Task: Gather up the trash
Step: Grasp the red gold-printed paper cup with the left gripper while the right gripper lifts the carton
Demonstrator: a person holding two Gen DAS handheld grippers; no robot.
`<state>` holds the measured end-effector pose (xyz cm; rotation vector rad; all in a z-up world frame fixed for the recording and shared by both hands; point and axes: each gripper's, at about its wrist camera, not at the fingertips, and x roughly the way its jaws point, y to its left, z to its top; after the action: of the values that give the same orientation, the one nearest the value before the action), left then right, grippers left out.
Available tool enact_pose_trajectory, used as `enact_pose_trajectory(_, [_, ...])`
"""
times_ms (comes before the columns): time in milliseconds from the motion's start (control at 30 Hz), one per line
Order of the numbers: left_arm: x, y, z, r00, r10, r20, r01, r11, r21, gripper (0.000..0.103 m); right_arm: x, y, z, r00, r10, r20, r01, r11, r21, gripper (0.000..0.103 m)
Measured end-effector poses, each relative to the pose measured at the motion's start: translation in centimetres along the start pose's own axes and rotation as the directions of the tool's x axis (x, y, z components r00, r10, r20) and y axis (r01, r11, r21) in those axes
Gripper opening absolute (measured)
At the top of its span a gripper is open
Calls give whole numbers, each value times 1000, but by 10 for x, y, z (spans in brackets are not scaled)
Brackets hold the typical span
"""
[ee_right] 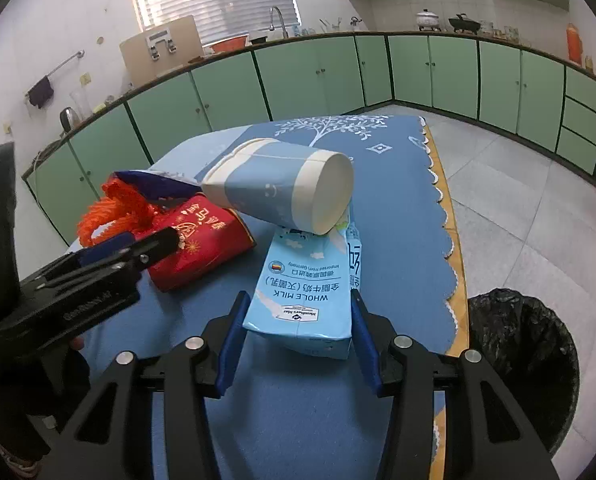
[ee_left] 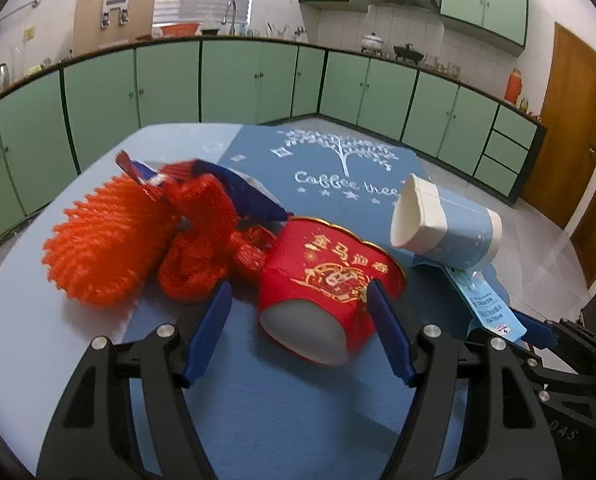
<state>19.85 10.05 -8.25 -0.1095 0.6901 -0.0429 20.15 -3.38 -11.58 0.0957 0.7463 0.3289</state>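
Observation:
A red paper cup (ee_left: 321,296) with gold print lies on its side on the blue tablecloth; it also shows in the right wrist view (ee_right: 202,248). My left gripper (ee_left: 298,300) is open, its blue fingers on either side of the cup. A flattened blue milk carton (ee_right: 305,292) lies between the open fingers of my right gripper (ee_right: 298,300). A blue-and-white paper cup (ee_right: 282,184) lies on its side across the carton's far end; it also shows in the left wrist view (ee_left: 445,224). Orange foam netting (ee_left: 110,240) and a blue-red wrapper (ee_left: 234,184) lie left of the red cup.
A bin lined with a black bag (ee_right: 525,360) stands on the floor right of the table. The tablecloth's scalloped edge (ee_right: 449,240) runs along the right. Green cabinets (ee_left: 226,80) line the kitchen behind.

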Motion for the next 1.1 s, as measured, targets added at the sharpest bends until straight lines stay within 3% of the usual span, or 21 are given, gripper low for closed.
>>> enact_pose_trajectory(67, [4,-3,-2,1000,-9,-20,9,1000,4,68,0,1,1,1000,-3,2,3,1000,-10,49])
enact_pose_trajectory(233, [5,-4,-1,999,-35,-17,35,999,-2,51,-2,0,3,1000,-3,8,3,1000,-13,48])
enact_pose_trajectory(667, [-34,10,-6,996,-4,91,9,999,-53,48,-14,8,8,999,5,36,-4,999,-50,48])
enact_pose_trajectory(900, [-65,16,-16,993,6,114,0,999,-54,48,-21,26,8,999,-3,39,9,991,-136,48])
enact_pose_trajectory(1100, [-81,14,-13,991,4,131,4,998,-57,48,-35,27,6,999,-8,53,16,990,-139,48])
